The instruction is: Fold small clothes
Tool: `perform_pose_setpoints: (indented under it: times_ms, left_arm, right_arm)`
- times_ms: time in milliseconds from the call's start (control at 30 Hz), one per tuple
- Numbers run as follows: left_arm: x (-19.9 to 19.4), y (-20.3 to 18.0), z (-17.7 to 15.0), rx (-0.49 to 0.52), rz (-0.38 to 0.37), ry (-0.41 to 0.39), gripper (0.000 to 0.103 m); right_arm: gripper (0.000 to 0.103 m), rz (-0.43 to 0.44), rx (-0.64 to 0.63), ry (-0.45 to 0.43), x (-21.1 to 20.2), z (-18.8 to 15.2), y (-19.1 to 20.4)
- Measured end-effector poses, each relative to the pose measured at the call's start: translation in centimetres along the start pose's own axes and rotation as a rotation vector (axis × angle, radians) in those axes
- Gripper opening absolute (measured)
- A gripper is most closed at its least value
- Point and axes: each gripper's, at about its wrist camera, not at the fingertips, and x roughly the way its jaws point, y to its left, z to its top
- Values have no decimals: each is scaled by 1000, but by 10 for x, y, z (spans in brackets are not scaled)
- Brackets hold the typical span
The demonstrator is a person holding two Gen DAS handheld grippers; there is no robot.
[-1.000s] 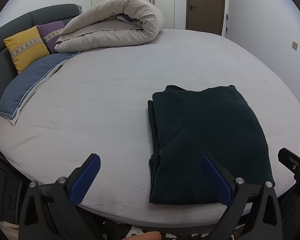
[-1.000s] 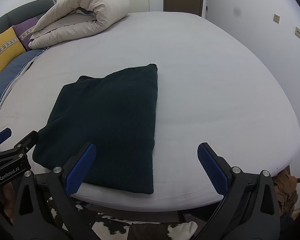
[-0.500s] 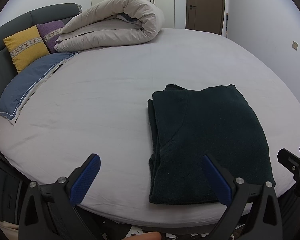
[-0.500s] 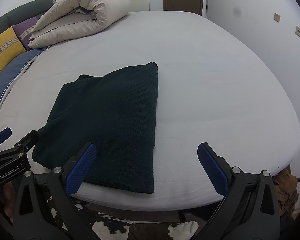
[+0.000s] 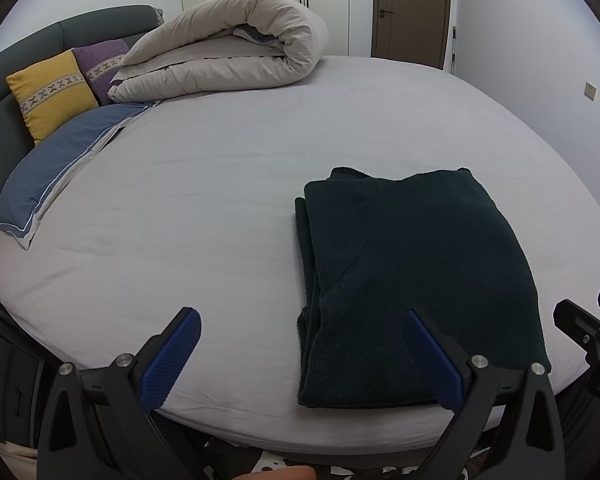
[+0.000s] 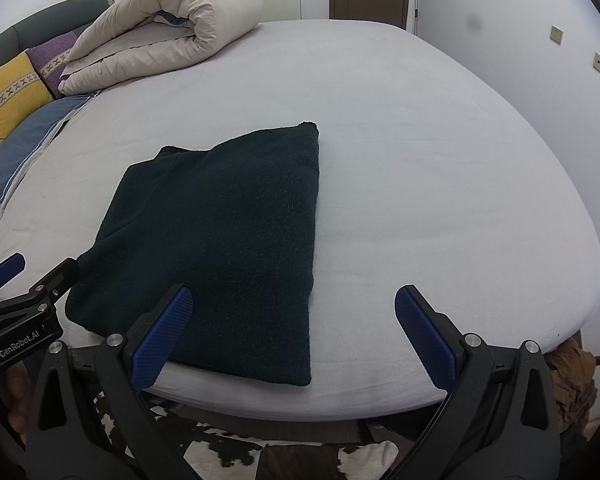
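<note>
Dark green sweater (image 6: 220, 232) folded flat on bed (image 6: 420, 160). Left gripper (image 5: 300, 356), right gripper (image 6: 290, 328) both wide, empty. We pinch near hem corners together, fold evenly.

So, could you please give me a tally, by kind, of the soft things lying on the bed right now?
Folded dark green garment: 1
Rolled beige duvet: 1
Blue pillow: 1
Cushions: 2, one yellow and one purple
Total: 5
</note>
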Motion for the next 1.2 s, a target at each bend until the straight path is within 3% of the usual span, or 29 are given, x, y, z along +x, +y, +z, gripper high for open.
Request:
perform_pose_setpoints:
  times_ms: [1200]
  left_arm:
    - [3, 1, -2, 6, -4, 7, 103]
  right_arm:
    - [103, 6, -4, 10, 4, -3, -7]
